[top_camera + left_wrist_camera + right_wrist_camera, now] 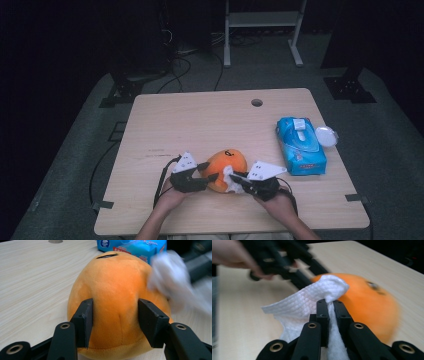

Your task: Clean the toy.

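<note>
The round orange plush toy (227,169) lies near the table's (200,125) six o'clock edge. The left tongs (209,171) press into its nine o'clock side, pads denting the soft pile. The right tongs (234,178) are clamped tight on a crumpled white textured wipe (312,302), held against the toy's four o'clock flank. The likely trouble: the shallow pinch on yielding plush may slip, so rubbing rolls the toy toward the blue wipes pack (301,145) at three o'clock. The thin wipe may also drag free.
</note>
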`<control>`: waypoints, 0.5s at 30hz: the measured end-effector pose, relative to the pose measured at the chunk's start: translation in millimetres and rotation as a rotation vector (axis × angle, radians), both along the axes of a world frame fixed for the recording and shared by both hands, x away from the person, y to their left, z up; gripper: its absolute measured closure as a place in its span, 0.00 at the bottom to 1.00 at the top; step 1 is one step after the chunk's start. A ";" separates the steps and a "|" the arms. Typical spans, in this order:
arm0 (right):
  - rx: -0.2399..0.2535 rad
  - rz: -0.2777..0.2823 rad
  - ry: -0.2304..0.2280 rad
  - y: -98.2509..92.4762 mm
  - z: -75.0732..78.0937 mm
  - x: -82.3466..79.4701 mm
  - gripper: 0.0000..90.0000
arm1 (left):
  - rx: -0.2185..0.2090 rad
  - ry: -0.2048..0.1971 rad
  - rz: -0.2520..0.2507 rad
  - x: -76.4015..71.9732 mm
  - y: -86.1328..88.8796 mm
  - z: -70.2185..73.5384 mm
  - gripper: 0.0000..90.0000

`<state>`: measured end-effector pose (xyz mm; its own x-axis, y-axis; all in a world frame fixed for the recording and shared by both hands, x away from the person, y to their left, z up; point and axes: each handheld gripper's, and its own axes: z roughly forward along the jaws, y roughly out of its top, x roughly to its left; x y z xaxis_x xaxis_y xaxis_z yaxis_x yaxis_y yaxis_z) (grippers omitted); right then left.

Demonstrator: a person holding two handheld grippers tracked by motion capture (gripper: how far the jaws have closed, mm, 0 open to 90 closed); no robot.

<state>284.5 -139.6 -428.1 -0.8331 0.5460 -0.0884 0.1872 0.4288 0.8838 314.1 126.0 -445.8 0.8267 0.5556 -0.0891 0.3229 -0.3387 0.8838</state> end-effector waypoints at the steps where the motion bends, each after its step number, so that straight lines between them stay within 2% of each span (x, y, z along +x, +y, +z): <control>1: 0.010 -0.015 0.011 -3.2 -1.3 2.7 0.93 | 0.000 -0.002 -0.003 0.1 -0.2 0.3 0.52; 3: 0.016 -0.011 0.023 -3.7 -4.5 2.6 0.93 | -0.017 0.024 0.003 -0.1 -0.7 2.9 0.46; 4: 0.005 0.005 0.016 -0.3 -6.0 -1.2 0.93 | -0.031 0.037 0.009 0.3 -0.3 4.0 0.42; 6: -0.005 0.041 0.018 6.0 -7.7 -6.9 0.93 | -0.054 0.057 0.023 1.9 0.1 3.6 0.40; 8: -0.023 0.062 0.002 10.7 -8.1 -10.7 0.93 | -0.028 0.044 0.024 1.6 -1.4 1.4 0.43; 9: -0.030 0.057 -0.007 9.8 -6.4 -10.3 0.93 | -0.015 0.032 0.029 0.6 -2.0 0.8 0.44; 12: 0.022 -0.017 0.016 -6.4 -1.6 2.7 0.93 | -0.006 0.018 0.024 -0.2 -1.6 -0.5 0.46; 15: 0.047 -0.076 0.047 -18.9 -6.0 12.4 0.93 | -0.028 0.028 0.019 1.3 -1.1 0.9 0.45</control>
